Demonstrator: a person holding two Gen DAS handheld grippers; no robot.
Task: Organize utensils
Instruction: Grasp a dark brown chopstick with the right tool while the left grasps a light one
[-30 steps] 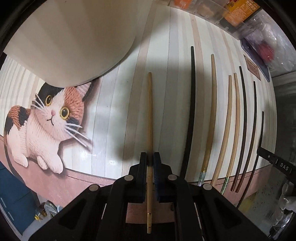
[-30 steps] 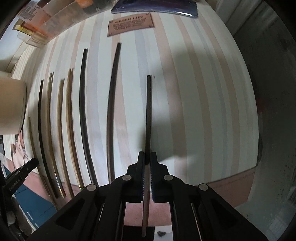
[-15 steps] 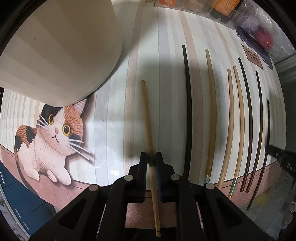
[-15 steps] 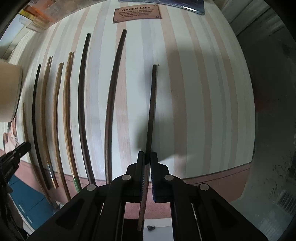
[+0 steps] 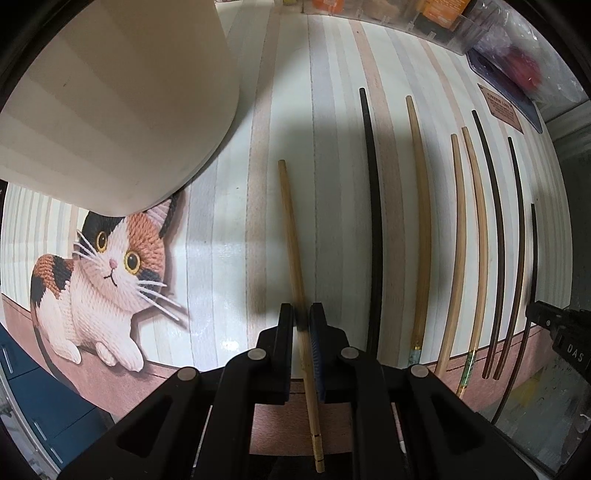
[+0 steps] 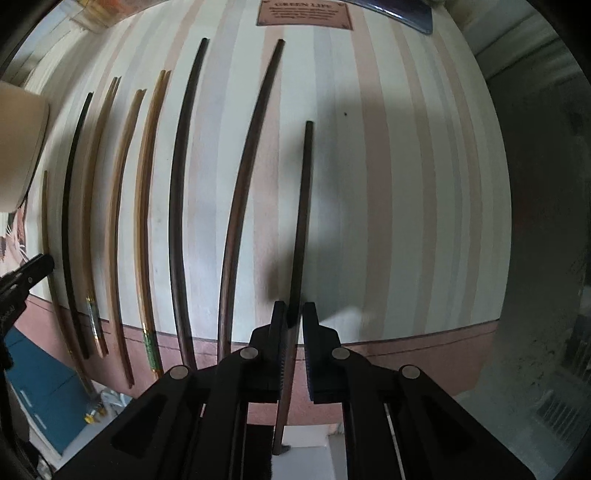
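Several chopsticks lie side by side on a striped mat (image 5: 325,155). My left gripper (image 5: 303,319) is shut on a light wooden chopstick (image 5: 291,240), which leans slightly left and points away from me. Right of it lie a black chopstick (image 5: 373,206), a tan one (image 5: 423,221) and several more. My right gripper (image 6: 294,314) has its jaws slightly apart around a dark brown chopstick (image 6: 302,221), which touches the left pad only. Left of it lie another dark brown chopstick (image 6: 251,177) and several more.
A large cream cylindrical container (image 5: 110,96) stands at the mat's far left, above a printed cat (image 5: 110,280). Clear storage boxes (image 5: 443,22) line the back edge. A brown label (image 6: 304,13) is printed on the mat's far side. The other gripper's tip (image 5: 561,328) shows at the right.
The left gripper's light chopstick has tilted to the left. The right gripper's jaws have parted a little around the dark chopstick, which now lies further forward on the mat.
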